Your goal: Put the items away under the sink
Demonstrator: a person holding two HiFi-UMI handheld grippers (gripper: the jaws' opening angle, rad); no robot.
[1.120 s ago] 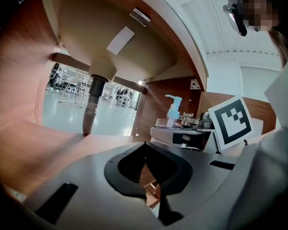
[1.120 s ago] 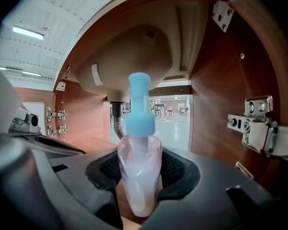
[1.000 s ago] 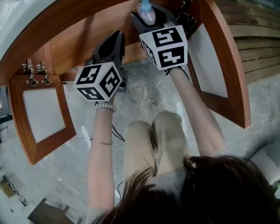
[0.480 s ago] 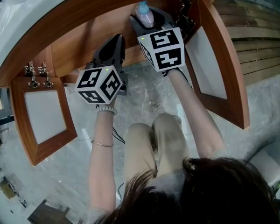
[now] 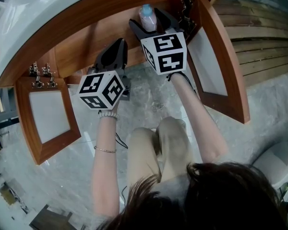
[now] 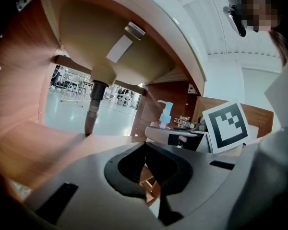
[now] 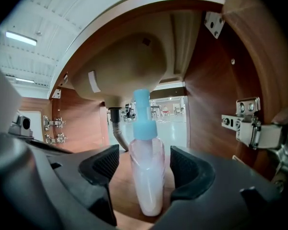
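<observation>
Spreading right gripper (image 7: 145, 166) jaws just now, pads clear either side of pink translucent pump bottle with blue dispenser (image 7: 147, 186), standing upright on brown wooden cabinet floor (image 7: 120, 194), near right side wall (image 7: 206, 104). Holding left gripper (image 6: 145, 150) jaws pressed together, empty.

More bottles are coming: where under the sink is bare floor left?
Bare wooden cabinet floor lies left of the grey drain pipe. It is crowded on the right, round the pink pump bottle with blue top.

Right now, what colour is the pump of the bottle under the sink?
The pump is light blue, the bottle pale pink; clearest in the right gripper view.
</observation>
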